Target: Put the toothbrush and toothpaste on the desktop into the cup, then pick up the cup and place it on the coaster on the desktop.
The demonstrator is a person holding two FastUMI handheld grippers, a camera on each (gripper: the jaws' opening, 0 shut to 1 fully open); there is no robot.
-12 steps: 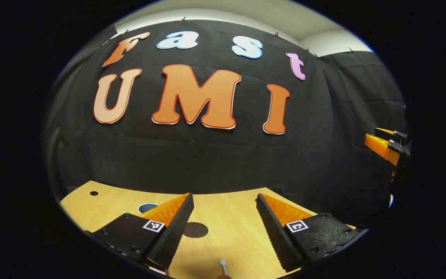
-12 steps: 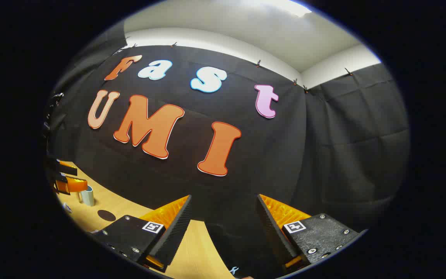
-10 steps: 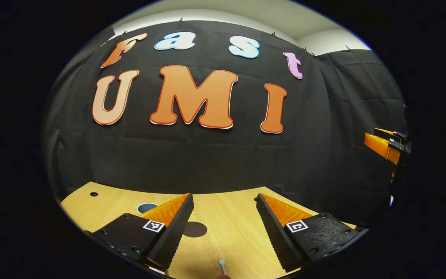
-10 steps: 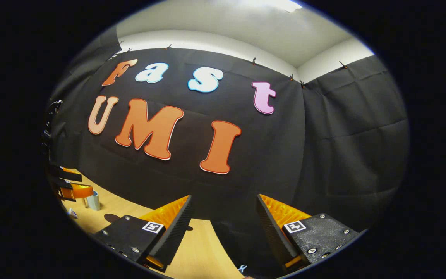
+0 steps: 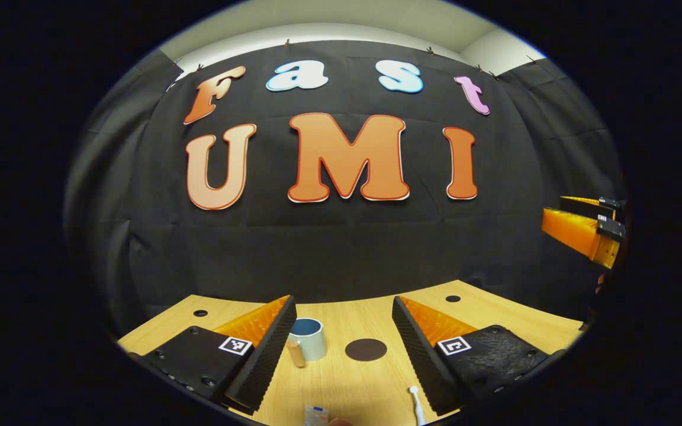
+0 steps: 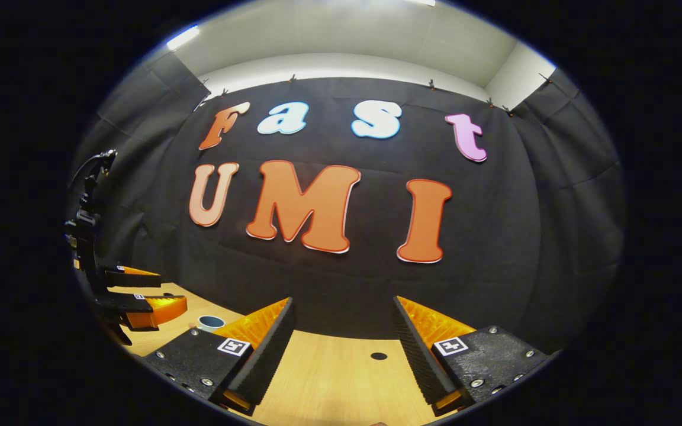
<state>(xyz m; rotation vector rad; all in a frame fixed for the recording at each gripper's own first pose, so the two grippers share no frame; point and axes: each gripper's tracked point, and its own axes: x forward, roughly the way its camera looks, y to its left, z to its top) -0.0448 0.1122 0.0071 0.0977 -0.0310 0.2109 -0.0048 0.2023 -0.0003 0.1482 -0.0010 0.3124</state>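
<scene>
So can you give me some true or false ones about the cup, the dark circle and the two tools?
1. The cup stands upright on the desktop. True.
2. The toothbrush is inside the cup. False: it lies on the desktop.
3. The cup sits on the dark round coaster. False: it stands beside it, apart.
4. The left tool is open and holds nothing. True.
5. The right tool grips the cup. False: it is open and empty.

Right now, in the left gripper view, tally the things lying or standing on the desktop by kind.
Cup: 1
Coaster: 1
Toothbrush: 1
Toothpaste tube: 1, partly cut off at the view's bottom
Total: 4
</scene>
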